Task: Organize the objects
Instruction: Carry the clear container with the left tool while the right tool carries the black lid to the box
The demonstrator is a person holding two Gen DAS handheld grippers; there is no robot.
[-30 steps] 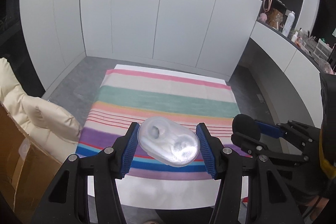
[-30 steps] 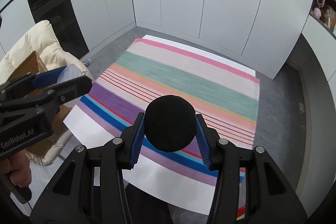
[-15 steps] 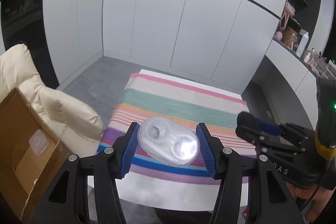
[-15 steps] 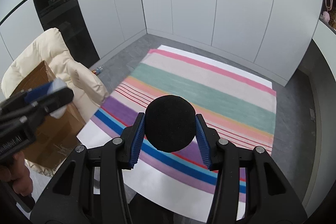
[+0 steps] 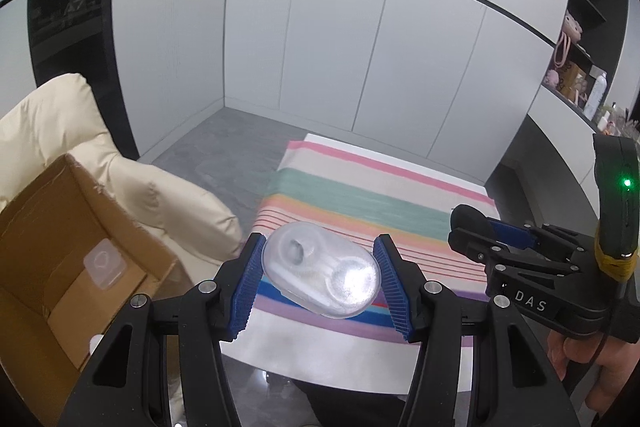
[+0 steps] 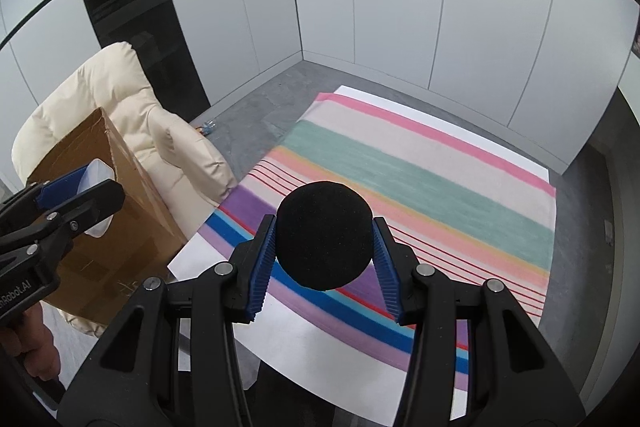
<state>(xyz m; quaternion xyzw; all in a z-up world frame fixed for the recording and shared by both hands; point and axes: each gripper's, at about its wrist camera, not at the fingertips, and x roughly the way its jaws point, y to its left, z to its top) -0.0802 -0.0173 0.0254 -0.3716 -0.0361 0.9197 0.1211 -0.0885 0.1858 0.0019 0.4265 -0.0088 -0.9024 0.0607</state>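
Striped cloth point(image 6: 420, 187) lies clear; cardboard box point(image 5: 60, 267) beside cream chair point(image 6: 120, 115).

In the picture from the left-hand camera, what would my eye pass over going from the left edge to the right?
Open brown cardboard box → cream padded chair → clear oval plastic case held in the left tongs → round black foam ball in the right tongs → person's hand.
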